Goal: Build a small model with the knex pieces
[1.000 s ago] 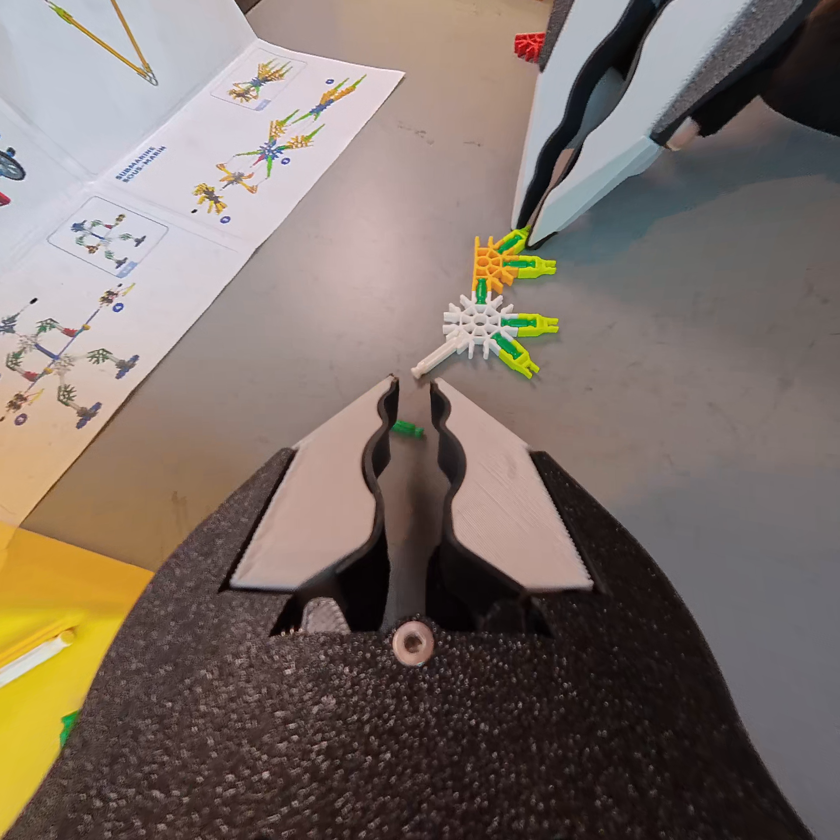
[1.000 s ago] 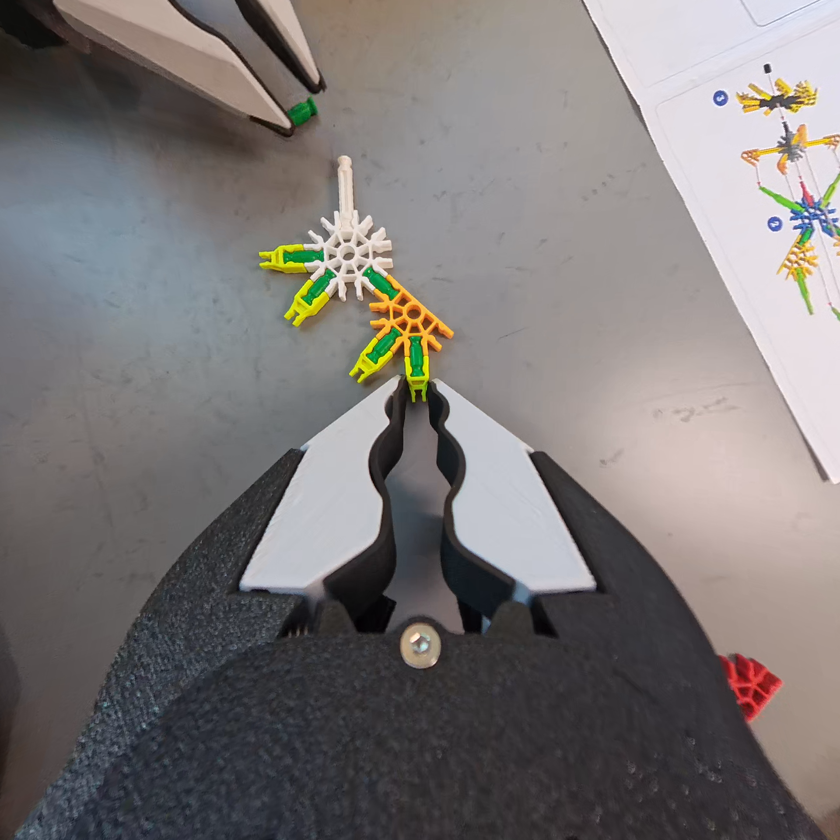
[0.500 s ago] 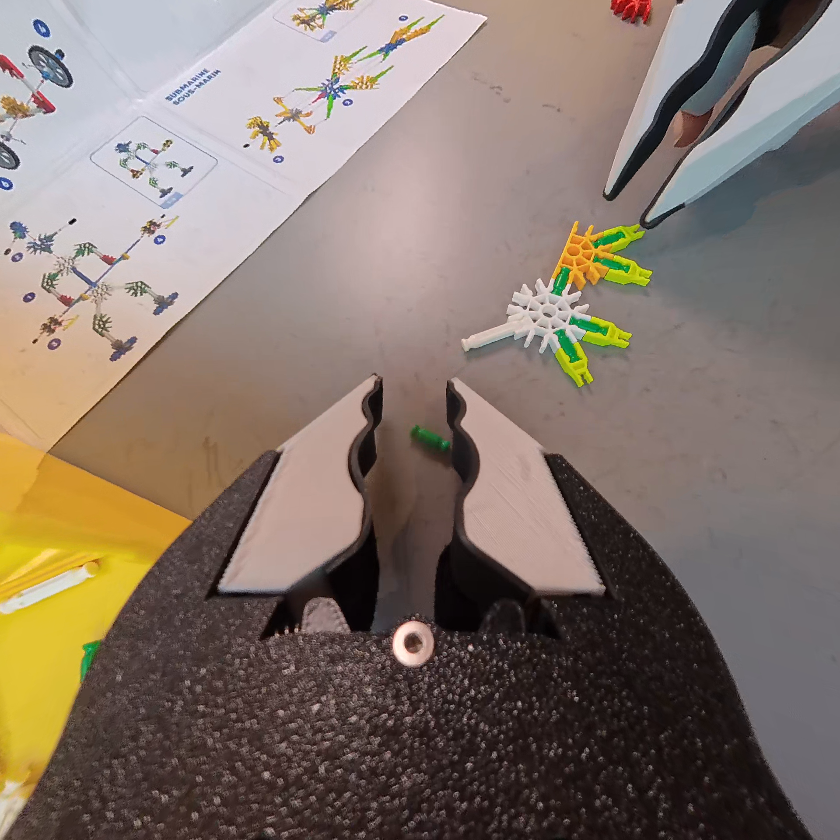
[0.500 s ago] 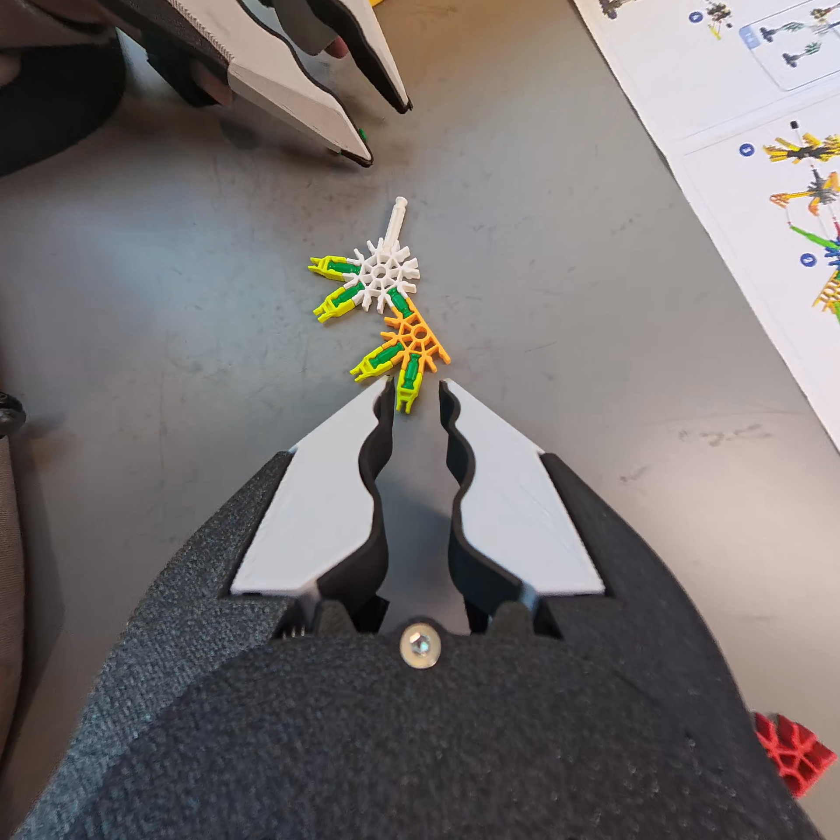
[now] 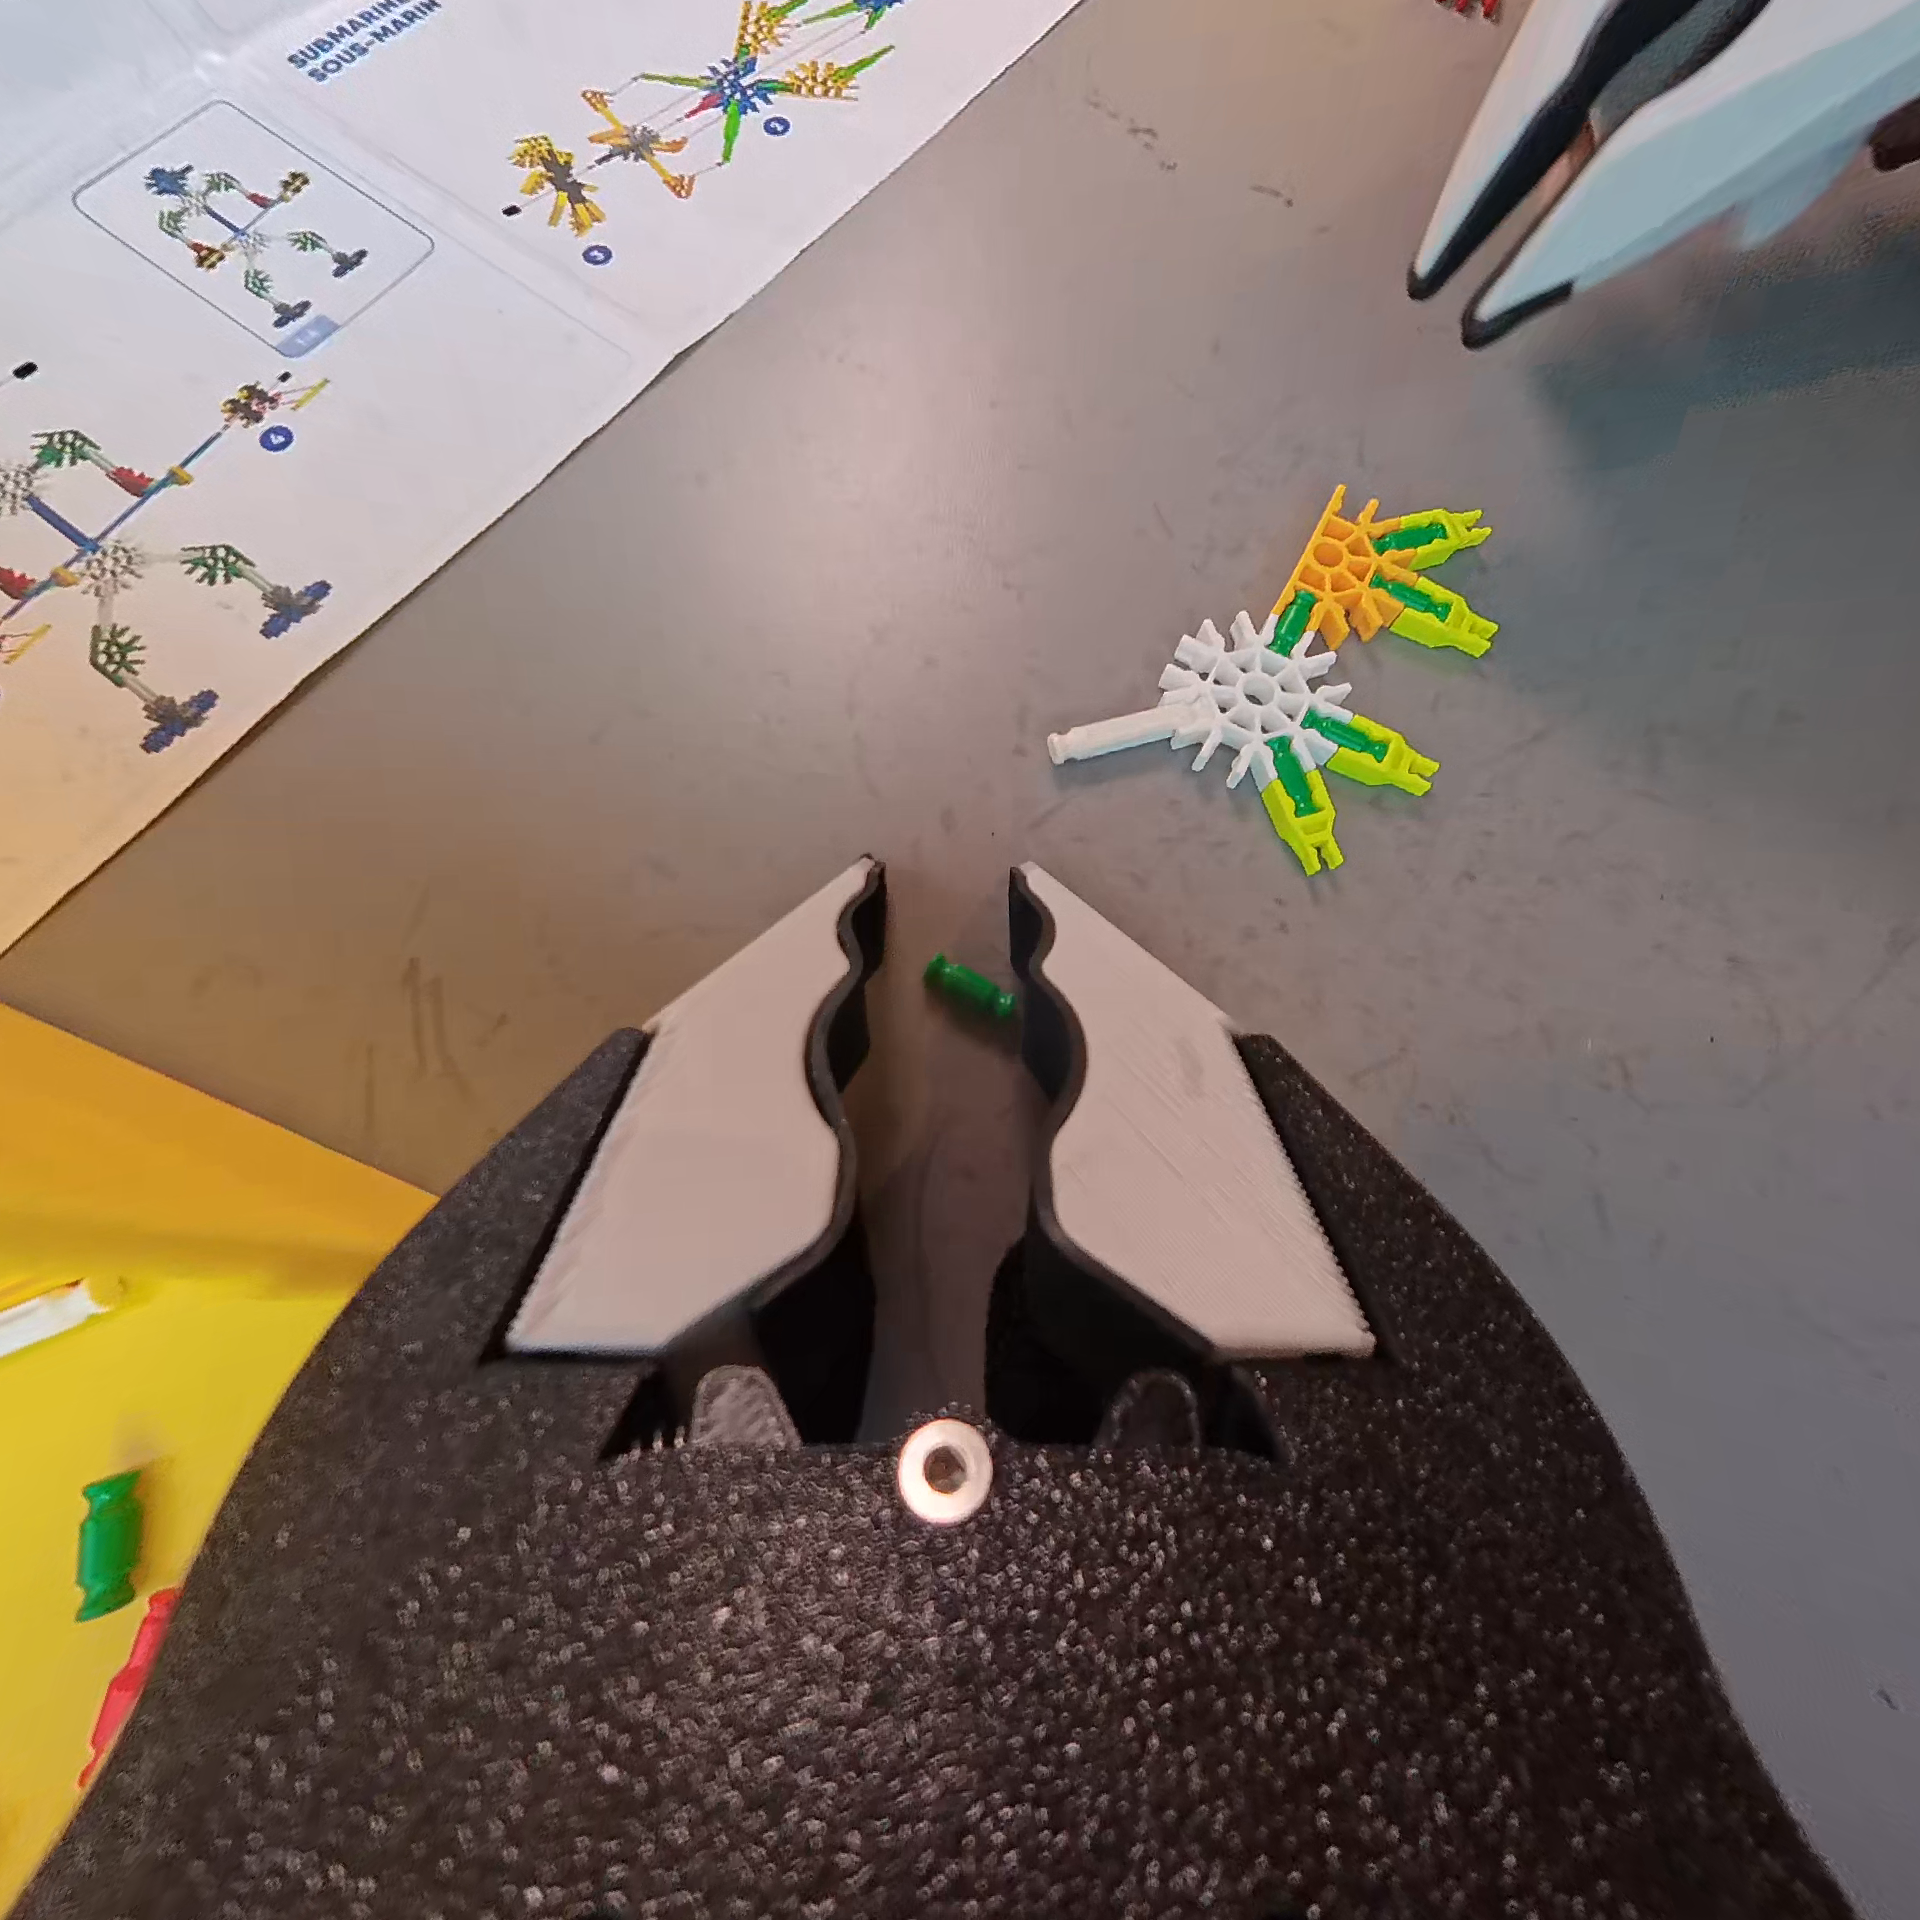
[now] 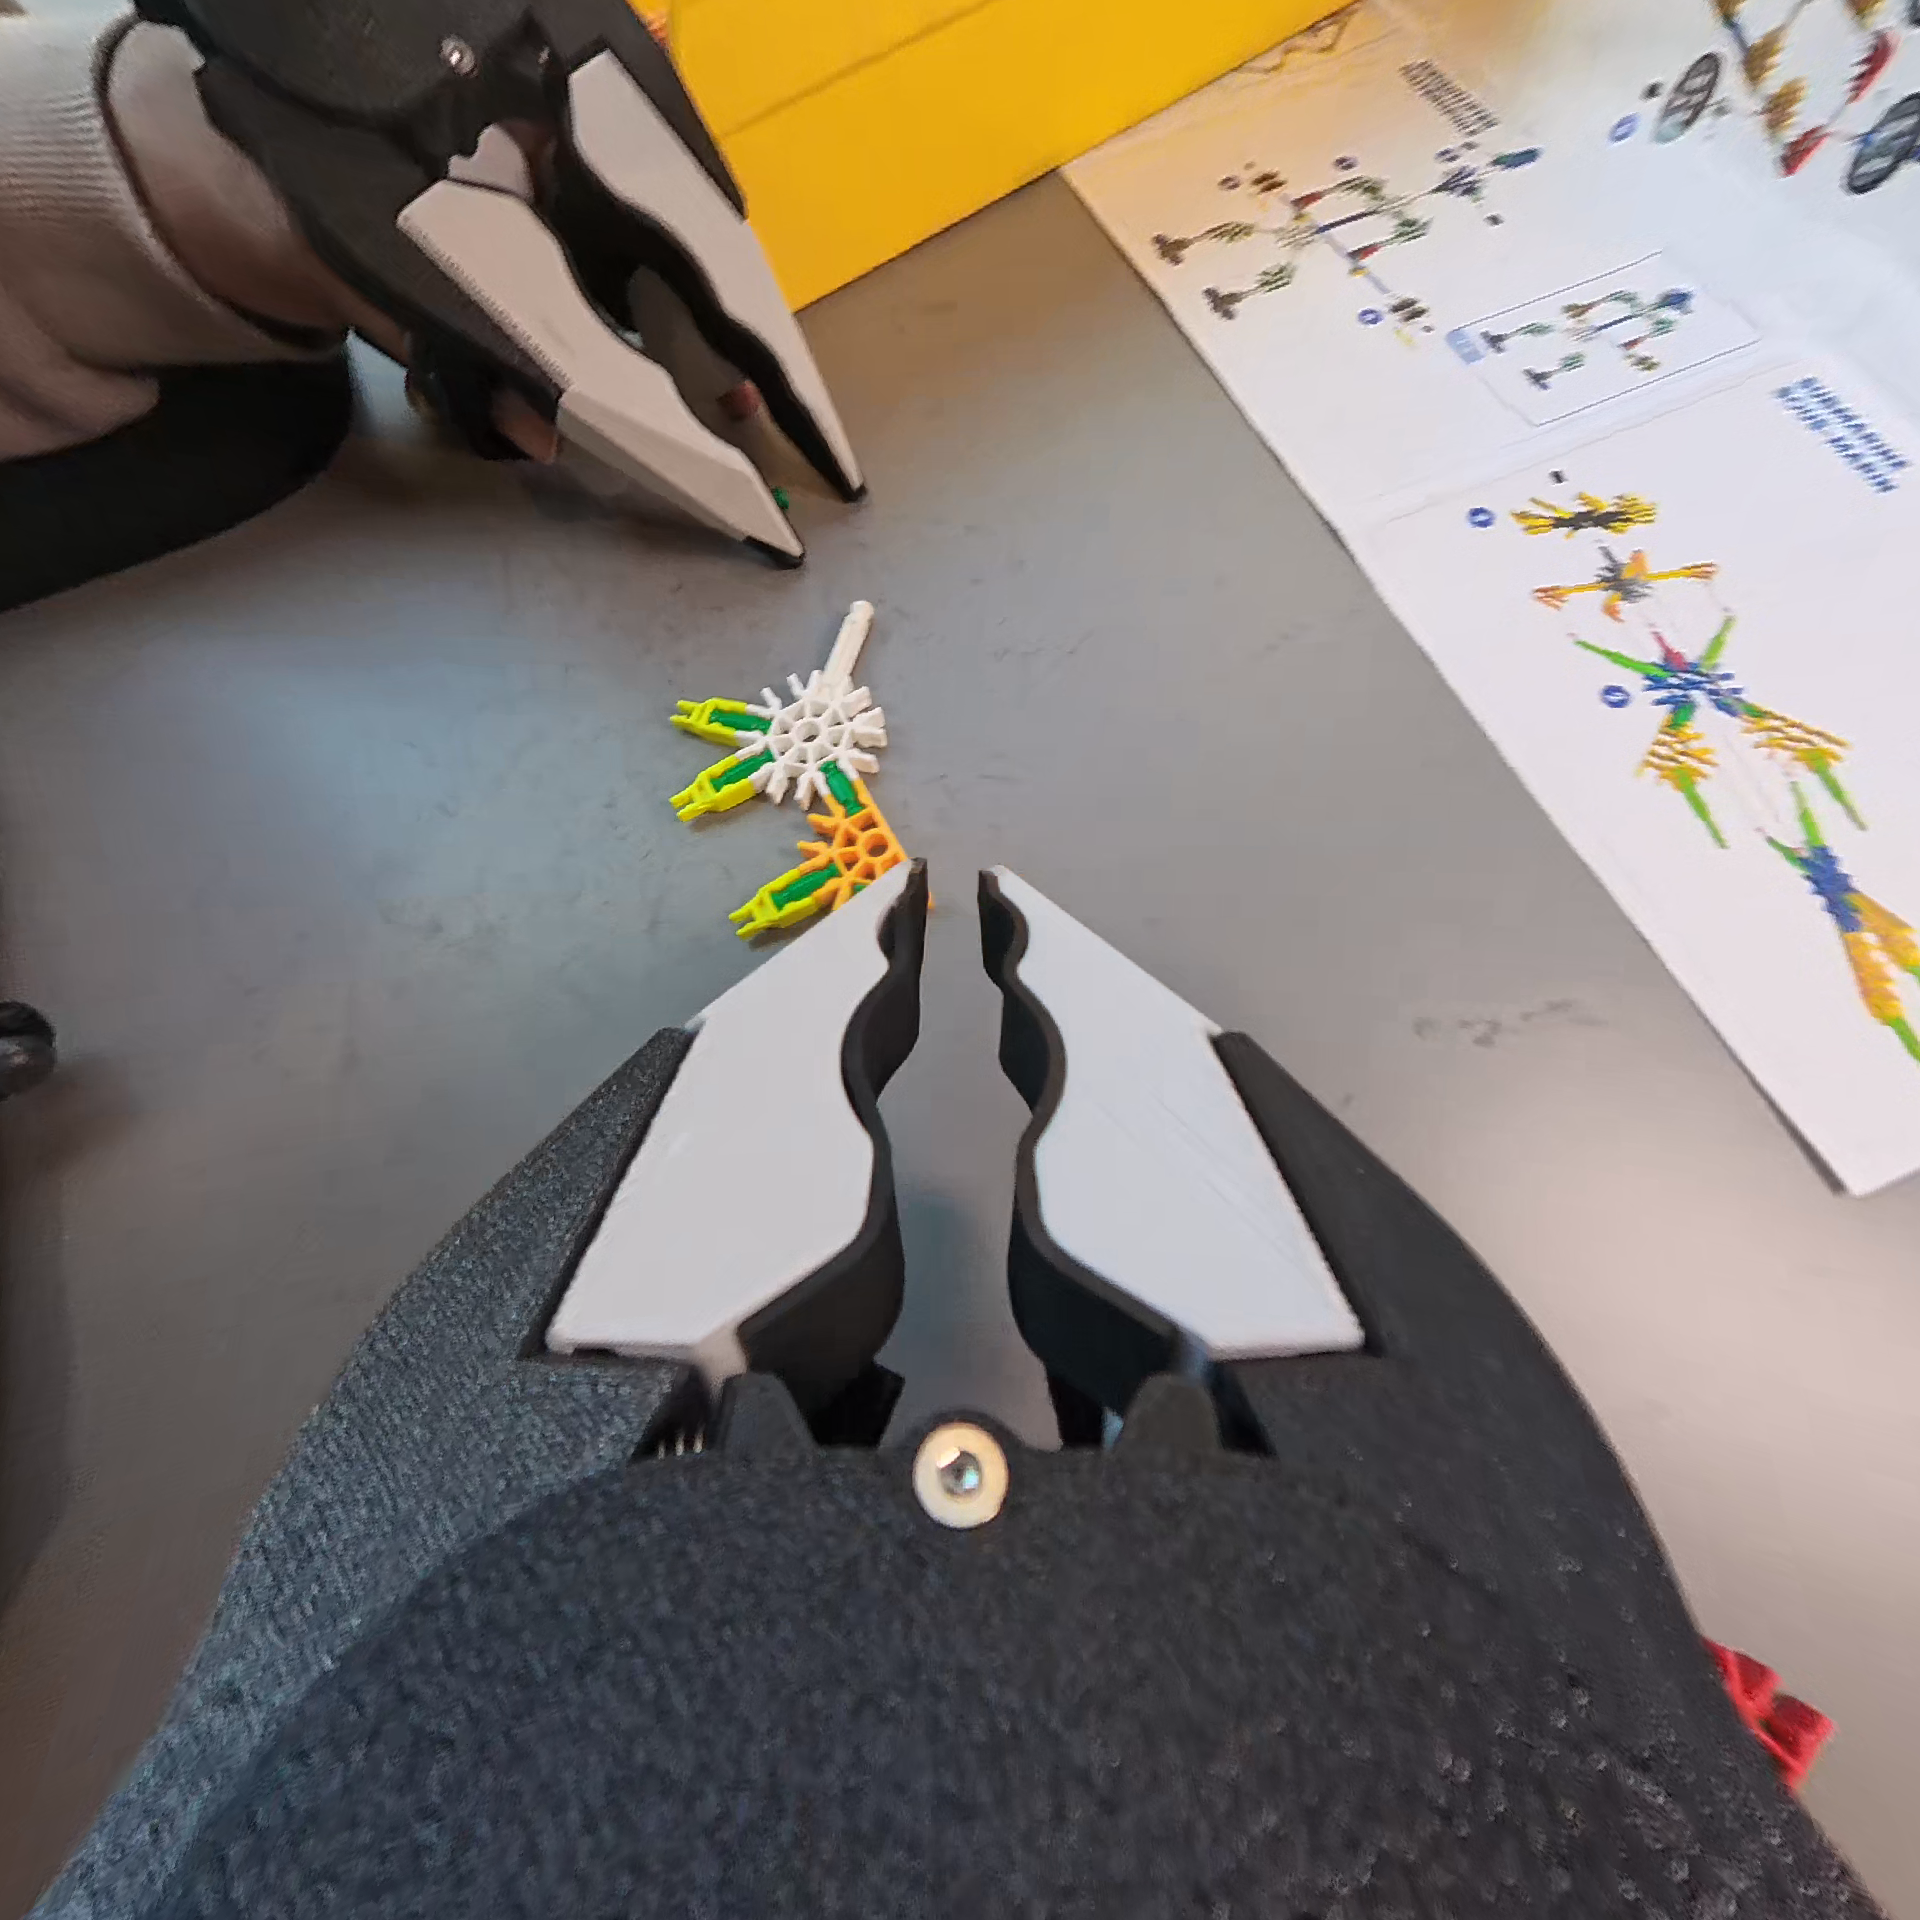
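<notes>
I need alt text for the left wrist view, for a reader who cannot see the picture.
The open left gripper hangs over a grey table, with a small green rod lying between its fingers. Ahead to the right lies a toy assembly of white and orange connectors; an instruction sheet lies at upper left, a yellow surface at lower left.

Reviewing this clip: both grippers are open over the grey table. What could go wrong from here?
1. The small green rod lies loose between the fingers of the left gripper, close to the right-hand one; closing off-centre could flick it away.
2. The right gripper is open, its left finger overlapping the orange end of the toy assembly in its own view; a nudge might shift the assembly.
</notes>
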